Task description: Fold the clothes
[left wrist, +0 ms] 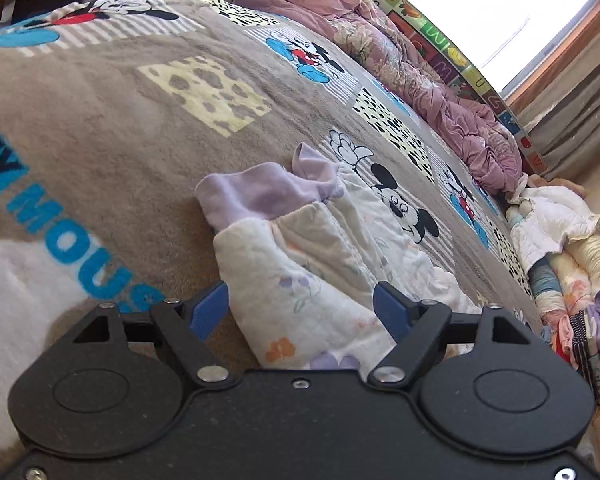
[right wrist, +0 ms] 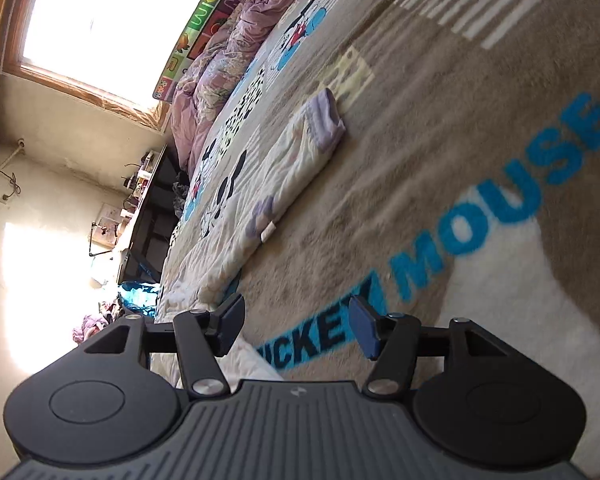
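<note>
Left gripper (left wrist: 302, 306) jaws apart, garment between, pads not pressing | right gripper (right wrist: 298, 326) jaws apart, empty | white floral garment (left wrist: 316, 264) with lilac cuff, folded long on Mickey blanket (left wrist: 112, 128) | only left view shows clothes stack (left wrist: 580, 296); only right shows shelf (right wrist: 148, 216)

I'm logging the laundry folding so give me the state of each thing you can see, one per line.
Floral garment: lying on the blanket, folded into a long strip, purple cuff end bunched, not held.
Left gripper: open, fingers either side of the garment, not pressing it.
Right gripper: open, nothing between the fingers, beside the garment's near end.
Blanket: spread flat.
Purple quilt: crumpled along the far edge.
Clothes stack: folded, piled at the side.
</note>
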`<state>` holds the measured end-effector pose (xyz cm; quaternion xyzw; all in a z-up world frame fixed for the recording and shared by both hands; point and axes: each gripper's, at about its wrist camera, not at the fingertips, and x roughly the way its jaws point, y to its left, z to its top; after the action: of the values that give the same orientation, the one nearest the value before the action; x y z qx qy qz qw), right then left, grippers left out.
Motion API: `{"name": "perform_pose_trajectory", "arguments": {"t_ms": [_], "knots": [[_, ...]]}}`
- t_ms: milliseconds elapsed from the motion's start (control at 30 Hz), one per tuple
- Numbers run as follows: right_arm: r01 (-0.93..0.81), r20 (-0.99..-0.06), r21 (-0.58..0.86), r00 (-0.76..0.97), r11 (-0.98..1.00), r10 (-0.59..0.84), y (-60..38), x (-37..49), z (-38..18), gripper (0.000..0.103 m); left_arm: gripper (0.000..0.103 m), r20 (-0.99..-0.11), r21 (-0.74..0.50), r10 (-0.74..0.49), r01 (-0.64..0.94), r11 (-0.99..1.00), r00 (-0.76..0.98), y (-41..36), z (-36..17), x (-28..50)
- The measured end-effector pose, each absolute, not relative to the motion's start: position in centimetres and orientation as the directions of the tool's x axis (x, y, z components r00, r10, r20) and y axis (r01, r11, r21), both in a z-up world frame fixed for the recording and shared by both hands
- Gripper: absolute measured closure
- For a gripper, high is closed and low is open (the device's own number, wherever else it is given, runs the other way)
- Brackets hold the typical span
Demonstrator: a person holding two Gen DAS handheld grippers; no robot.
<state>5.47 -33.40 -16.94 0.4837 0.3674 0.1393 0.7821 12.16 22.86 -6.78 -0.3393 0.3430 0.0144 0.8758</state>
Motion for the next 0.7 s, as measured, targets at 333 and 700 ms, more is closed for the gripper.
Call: {"name": "perform_pose_trajectory", "arguments": {"t_ms": [333,700], "knots": [[0.166,-0.442,0.880,0.631,0.446,0.638,-27.9,-0.5,-19.4,0.045,0.024,-0.573,-0.696,-0.282,-0.275,0.664,0.769,20.0,-9.9,9.4],[0.120,-0.387,0.887,0.719,0.445,0.578,-27.9,1.7,-19.3,0.090,0.090,-0.599,-0.626,-0.211,-0.288,0.725,0.772,17.1,-9.8,10.2]]}}
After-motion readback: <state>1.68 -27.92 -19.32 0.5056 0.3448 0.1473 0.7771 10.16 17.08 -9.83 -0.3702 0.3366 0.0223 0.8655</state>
